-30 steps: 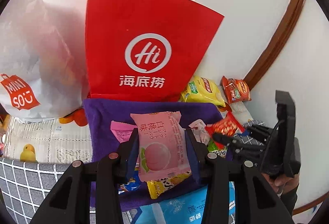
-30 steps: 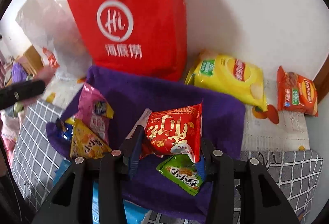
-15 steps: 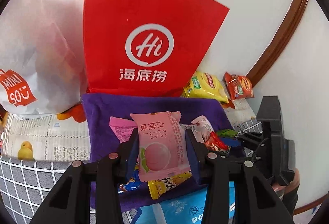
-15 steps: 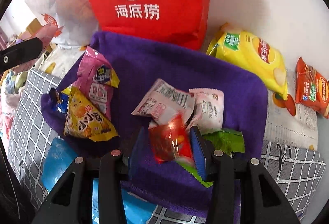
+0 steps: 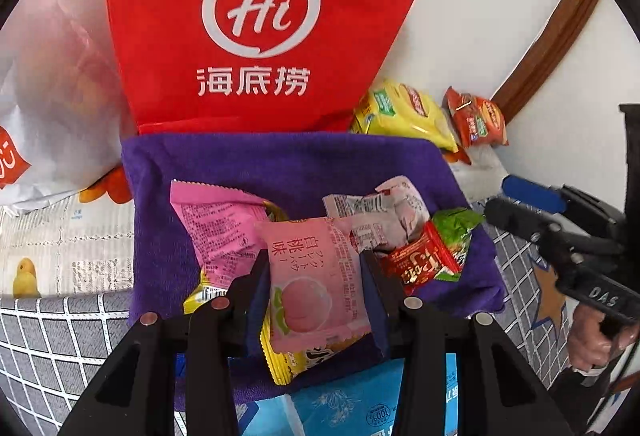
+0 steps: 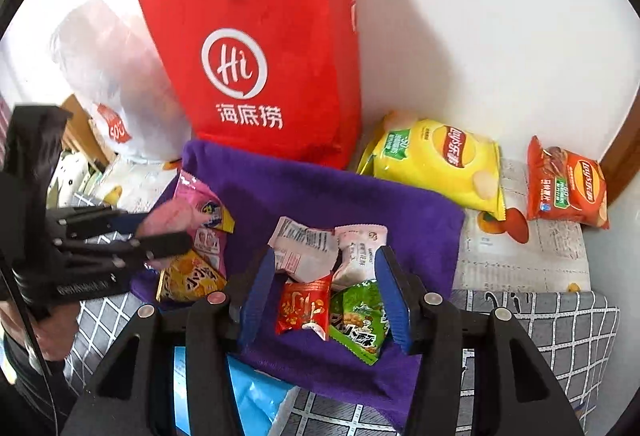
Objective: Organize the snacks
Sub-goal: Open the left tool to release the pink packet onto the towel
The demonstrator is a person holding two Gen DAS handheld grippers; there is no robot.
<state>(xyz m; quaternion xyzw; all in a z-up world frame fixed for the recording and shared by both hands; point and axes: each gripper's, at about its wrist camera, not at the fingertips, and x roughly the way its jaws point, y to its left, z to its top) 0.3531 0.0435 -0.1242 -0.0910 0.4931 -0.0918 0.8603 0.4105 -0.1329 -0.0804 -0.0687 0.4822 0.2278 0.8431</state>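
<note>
Pink peach-print pkt (image 5: 316,276) is held upright, clamped at both side edges above purple cloth (image 5: 280,160). Small red pkt (image 6: 304,306) and green pkt (image 6: 360,316) are laid flat side by side on cloth's near-right part, w/ two crumpled pale wrappers (image 6: 328,248) just behind. Magenta pkt (image 5: 212,224) and yellow pkt (image 6: 192,276) are laid at cloth's left.

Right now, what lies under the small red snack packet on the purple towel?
The red snack packet rests on the purple towel, its right edge beside the green snack packet. Anything beneath it is covered.
</note>
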